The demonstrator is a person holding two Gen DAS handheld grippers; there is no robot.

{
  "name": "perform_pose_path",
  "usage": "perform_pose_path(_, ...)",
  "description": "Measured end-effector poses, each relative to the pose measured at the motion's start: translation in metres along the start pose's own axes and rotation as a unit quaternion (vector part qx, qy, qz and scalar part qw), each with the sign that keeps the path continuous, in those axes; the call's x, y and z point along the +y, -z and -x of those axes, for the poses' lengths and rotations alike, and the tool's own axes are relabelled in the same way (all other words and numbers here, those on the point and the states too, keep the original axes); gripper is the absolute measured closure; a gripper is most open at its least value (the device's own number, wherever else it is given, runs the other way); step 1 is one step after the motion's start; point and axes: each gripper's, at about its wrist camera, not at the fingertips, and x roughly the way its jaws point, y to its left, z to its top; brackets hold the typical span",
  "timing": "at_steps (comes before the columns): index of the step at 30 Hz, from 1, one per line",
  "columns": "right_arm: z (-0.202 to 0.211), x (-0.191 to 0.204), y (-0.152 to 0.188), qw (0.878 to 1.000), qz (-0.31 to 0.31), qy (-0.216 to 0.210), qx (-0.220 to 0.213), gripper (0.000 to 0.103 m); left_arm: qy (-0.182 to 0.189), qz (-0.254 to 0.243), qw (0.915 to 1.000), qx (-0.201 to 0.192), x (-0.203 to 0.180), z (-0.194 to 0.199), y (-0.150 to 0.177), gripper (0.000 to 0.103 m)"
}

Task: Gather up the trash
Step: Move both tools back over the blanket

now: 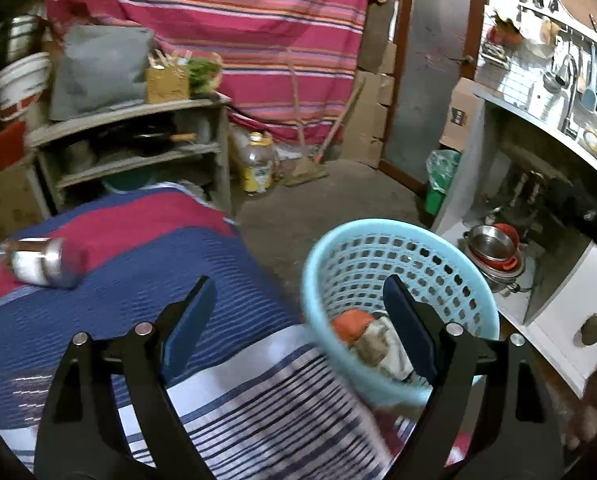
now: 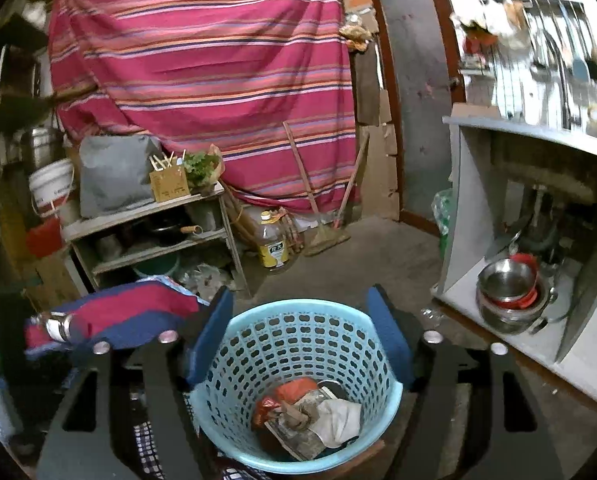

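Left hand-held gripper (image 1: 298, 300): jaws spread wide, nothing between the pads; it hangs over the edge of the striped cloth, its right finger in front of the basket's inside.
Right hand-held gripper (image 2: 300, 312): jaws spread wide, empty; the two blue pads (image 2: 212, 340) stand on either side of the basket's rim, apart from it as far as the view tells.
Basket (image 2: 298, 308): light blue plastic, perforated wall, upright, mouth open to the right wrist camera; in the left wrist view (image 1: 326, 256) it sits just beside the cloth's right edge.
Trash (image 2: 310, 416): inside the basket at the bottom; an orange-red wrapper, a crumpled white paper, a dirty flat printed piece, all piled touching.
Striped cloth (image 1: 146, 264): blue, red and white bands, covers the surface left of the basket.
Steel flask (image 1: 42, 260): lying on its side on the cloth, well apart from the basket; blurred.
Shelf unit (image 2: 146, 224): behind the cloth; carries a grey cushion, a cardboard box and greens on top.
Oil bottle (image 2: 272, 244): yellow label, standing on the floor beside the shelf unit.
Striped curtain (image 2: 218, 80): pink, hung across the back.
Steel bowls (image 2: 506, 292): stacked in the open white cabinet at right.
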Motion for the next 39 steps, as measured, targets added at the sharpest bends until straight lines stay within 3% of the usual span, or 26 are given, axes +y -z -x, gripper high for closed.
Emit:
perform_pose_path(4, 0.009, 0.022, 0.008, 1.0, -0.004, -0.005, 0.01, 0.013, -0.044, 0.011, 0.9985, -0.031, 0.043, 0.072, 0.014, 0.007)
perform_pose_path(7, 0.018, 0.047, 0.024, 0.999, -0.03, -0.031, 0.025, 0.013, -0.081, 0.026, 0.9955, -0.043, 0.081, 0.126, 0.035, 0.006)
perform_pose_path(12, 0.059, 0.111, 0.065, 0.994, -0.058, -0.084, 0.036, 0.013, -0.186, 0.043, 0.9782, -0.081, 0.154, 0.233, 0.085, 0.005)
perform_pose_path(15, 0.095, 0.129, 0.098, 0.995, -0.073, -0.058, 0.031, 0.013, -0.2, 0.052, 0.9729, -0.103, 0.183, 0.272, 0.112, 0.005)
perform_pose_path(17, 0.125, 0.146, 0.123, 0.998, -0.06, -0.008, 0.03, 0.013, -0.18, 0.086, 0.973, -0.117, 0.202, 0.29, 0.133, 0.005)
perform_pose_path(19, 0.156, 0.159, 0.143, 0.999, -0.033, 0.037, 0.015, 0.013, -0.163, 0.102, 0.9717, -0.137, 0.208, 0.303, 0.154, 0.005)
perform_pose_path(21, 0.182, 0.175, 0.16, 1.0, 0.025, -0.005, -0.015, 0.013, -0.194, 0.085, 0.9676, -0.138, 0.202, 0.306, 0.171, 0.005)
perform_pose_path(23, 0.201, 0.188, 0.168, 0.993, 0.1, -0.04, -0.046, 0.013, -0.259, 0.071, 0.9556, -0.121, 0.195, 0.307, 0.192, 0.005)
perform_pose_path(25, 0.214, 0.189, 0.17, 0.989, 0.122, -0.029, -0.082, 0.013, -0.273, 0.081, 0.9518, -0.114, 0.195, 0.312, 0.206, 0.005)
perform_pose_path(27, 0.209, 0.18, 0.169, 0.993, 0.096, -0.021, -0.064, 0.013, -0.249, 0.085, 0.9584, -0.111, 0.196, 0.316, 0.22, 0.005)
perform_pose_path(30, 0.193, 0.18, 0.167, 0.997, 0.072, -0.031, -0.012, 0.013, -0.25, 0.087, 0.9573, -0.116, 0.201, 0.319, 0.221, 0.005)
perform_pose_path(39, 0.189, 0.205, 0.173, 0.991, 0.124, -0.041, -0.016, 0.013, -0.245, 0.112, 0.9583, -0.096, 0.211, 0.306, 0.218, 0.005)
